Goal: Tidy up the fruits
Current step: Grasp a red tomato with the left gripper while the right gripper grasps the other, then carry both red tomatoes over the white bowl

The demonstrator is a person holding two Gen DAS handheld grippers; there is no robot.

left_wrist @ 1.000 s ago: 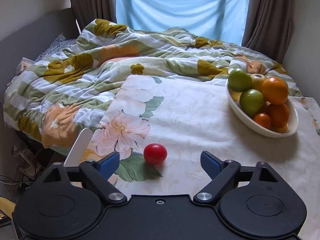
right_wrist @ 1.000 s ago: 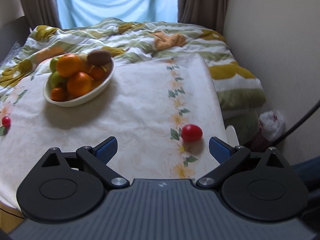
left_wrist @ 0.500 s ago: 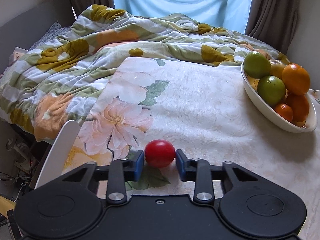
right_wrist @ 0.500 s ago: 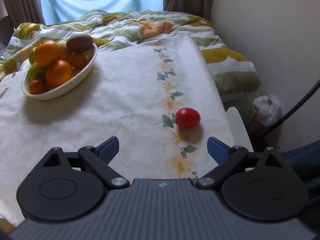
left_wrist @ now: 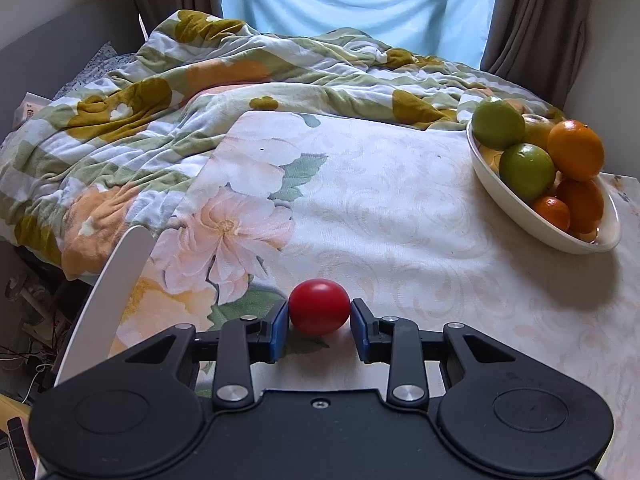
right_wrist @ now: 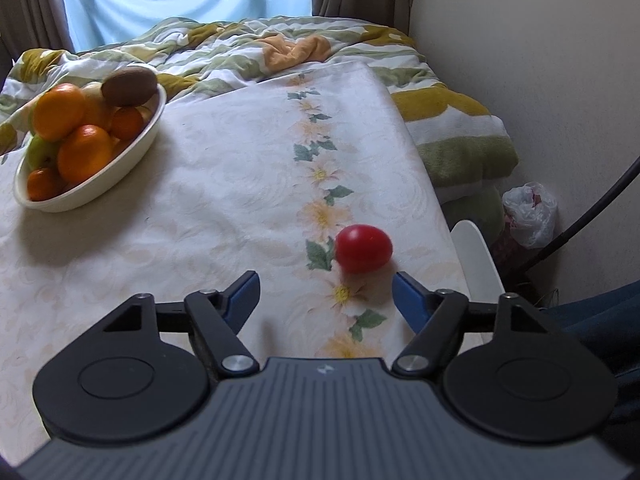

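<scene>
In the left wrist view my left gripper [left_wrist: 319, 322] is shut on a red tomato [left_wrist: 319, 306], its blue pads touching both sides, low over the floral tablecloth. A white oval bowl [left_wrist: 516, 204] with green apples and oranges sits at the right. In the right wrist view my right gripper [right_wrist: 325, 294] is open and empty. A second red tomato [right_wrist: 363, 248] lies on the cloth just ahead of it, nearer the right finger. The same bowl [right_wrist: 132, 152], topped by a kiwi, stands at the far left.
A rumpled floral duvet [left_wrist: 180, 92] lies beyond the table. White chair backs [left_wrist: 104, 296] [right_wrist: 478, 260] rise at the table's near edges. A wall, a plastic bag [right_wrist: 530, 214] and a black cable are to the right of the table.
My left gripper closed on the tomato and holds it. My right gripper moved forward toward the second tomato, staying open.
</scene>
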